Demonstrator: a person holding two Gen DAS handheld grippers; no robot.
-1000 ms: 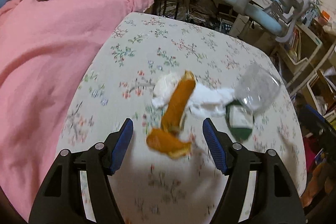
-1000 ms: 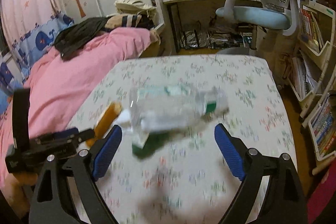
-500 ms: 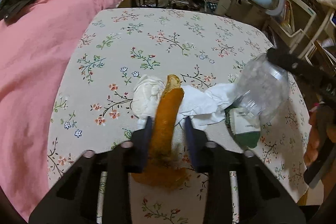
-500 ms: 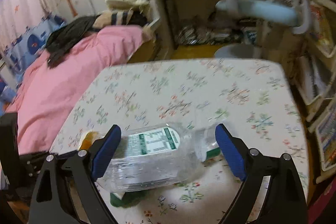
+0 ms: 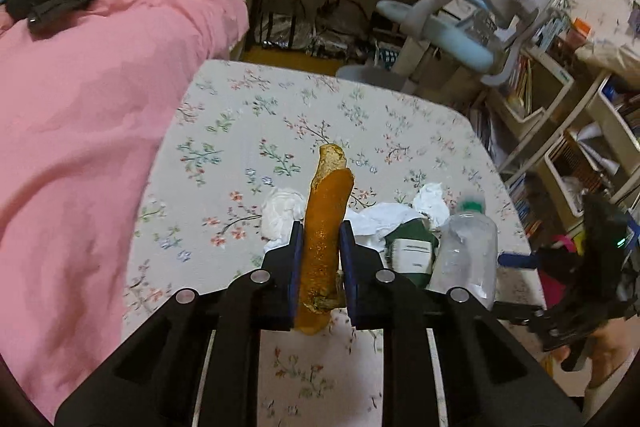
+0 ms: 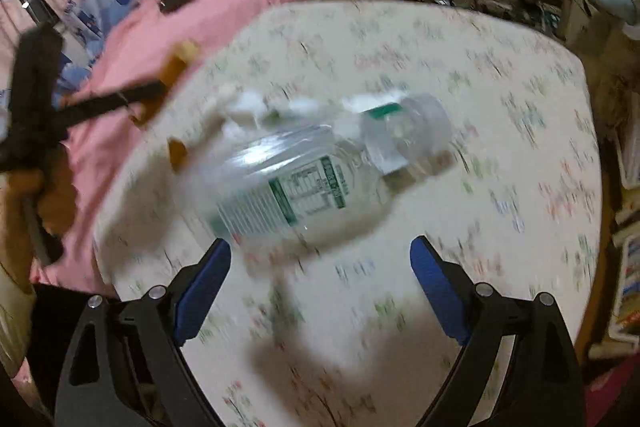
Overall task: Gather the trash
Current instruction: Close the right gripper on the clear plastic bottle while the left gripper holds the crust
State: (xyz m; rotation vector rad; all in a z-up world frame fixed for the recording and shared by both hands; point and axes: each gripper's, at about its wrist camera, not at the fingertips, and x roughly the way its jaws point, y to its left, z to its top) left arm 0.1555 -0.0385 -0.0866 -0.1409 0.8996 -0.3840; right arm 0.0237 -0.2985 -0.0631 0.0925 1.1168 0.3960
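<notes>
The left gripper (image 5: 320, 259) is clenched on the banana peel (image 5: 326, 227); its jaws have just been closing, and now the blue pads press both sides of the peel, which stands between them and hangs a little below. The peel looks soft and slippery, so I think it is better to keep the squeeze steady and lift slowly, without swinging, because the loose lower end can drop out. Just behind it on the flowered table (image 5: 360, 115) lie the crumpled white tissues (image 5: 280, 215) and a green packet (image 5: 412, 247), and beside them the clear plastic bottle (image 5: 466, 251) lies on its side. The right gripper (image 6: 320, 283) is released, with its jaws wide apart, and it hovers just in front of the bottle (image 6: 320, 179), not touching it as far as the blurred picture shows. To take the bottle well, the jaws should go around the body near the label, not the narrow neck, since an empty bottle is light and can roll away or spring out under pressure. Beyond the table are the pink blanket (image 5: 100, 99) and a pale blue chair (image 5: 472, 27).
</notes>
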